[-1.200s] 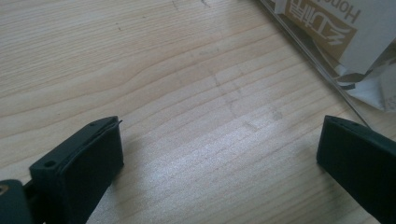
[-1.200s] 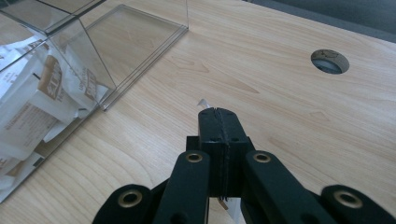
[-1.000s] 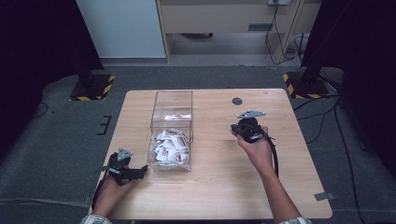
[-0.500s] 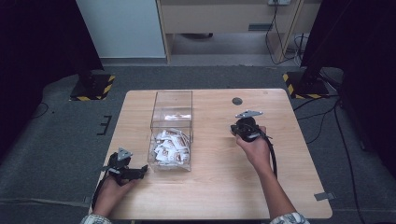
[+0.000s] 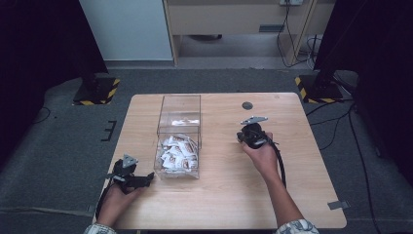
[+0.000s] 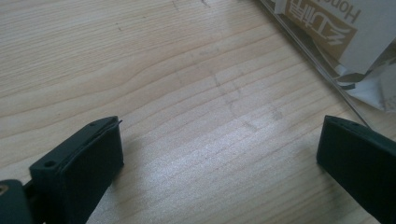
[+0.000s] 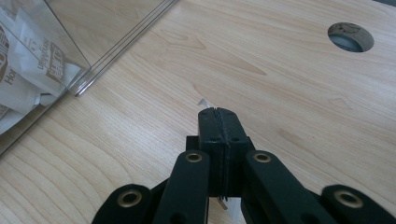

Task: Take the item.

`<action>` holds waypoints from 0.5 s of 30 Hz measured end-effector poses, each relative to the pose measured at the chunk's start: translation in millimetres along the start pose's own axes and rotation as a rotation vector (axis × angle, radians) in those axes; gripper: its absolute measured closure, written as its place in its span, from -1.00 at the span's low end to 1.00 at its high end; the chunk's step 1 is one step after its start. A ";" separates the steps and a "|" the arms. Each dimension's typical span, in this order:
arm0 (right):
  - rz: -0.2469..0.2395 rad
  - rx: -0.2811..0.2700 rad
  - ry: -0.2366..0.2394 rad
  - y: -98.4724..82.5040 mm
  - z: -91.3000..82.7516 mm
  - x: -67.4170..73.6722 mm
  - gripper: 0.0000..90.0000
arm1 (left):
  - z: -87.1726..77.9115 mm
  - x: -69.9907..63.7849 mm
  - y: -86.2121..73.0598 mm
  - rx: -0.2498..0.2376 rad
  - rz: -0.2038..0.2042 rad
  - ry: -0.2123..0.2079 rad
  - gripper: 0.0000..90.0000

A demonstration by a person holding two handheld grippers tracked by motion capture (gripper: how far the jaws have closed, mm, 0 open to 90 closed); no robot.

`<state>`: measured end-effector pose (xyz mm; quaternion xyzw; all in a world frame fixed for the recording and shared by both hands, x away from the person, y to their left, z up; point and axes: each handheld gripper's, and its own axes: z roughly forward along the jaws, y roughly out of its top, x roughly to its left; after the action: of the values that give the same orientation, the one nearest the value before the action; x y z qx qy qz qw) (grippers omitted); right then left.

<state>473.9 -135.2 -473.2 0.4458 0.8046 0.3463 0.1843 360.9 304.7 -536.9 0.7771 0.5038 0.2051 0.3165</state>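
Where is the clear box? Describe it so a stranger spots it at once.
Start at the wooden table. Left of its middle stands the box. It alone is see-through, with white-and-brown packets heaped at its near end.

Matt pale wood table (image 5: 229,195), glossy clear plastic box (image 5: 179,114), paper sachets (image 5: 178,153).

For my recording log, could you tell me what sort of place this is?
Probably a lab recording station: a wooden table among black curtains, weighted stand bases, and a clear box of sachets.
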 end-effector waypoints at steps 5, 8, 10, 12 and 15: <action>0.010 0.008 -0.001 -0.3 4.8 -1.1 1.00 | 0.0 0.0 0.0 0.000 0.000 0.000 -1.00; 0.017 0.018 0.001 -0.9 7.3 -0.7 1.00 | 0.0 0.0 0.0 0.000 0.000 0.000 -1.00; 0.012 0.020 0.001 -1.3 9.1 0.4 0.99 | -0.1 0.0 0.1 0.001 0.000 0.000 -1.00; 0.007 0.023 0.007 -1.4 10.2 1.4 0.99 | 0.0 0.0 0.0 0.000 0.000 0.000 -1.00; 0.004 0.030 0.011 -1.7 11.6 2.9 0.99 | 0.0 0.0 0.0 0.000 0.000 0.000 -1.00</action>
<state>478.4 -128.7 -482.4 0.4481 0.8098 0.3371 0.1728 360.9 304.7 -536.9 0.7772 0.5038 0.2051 0.3164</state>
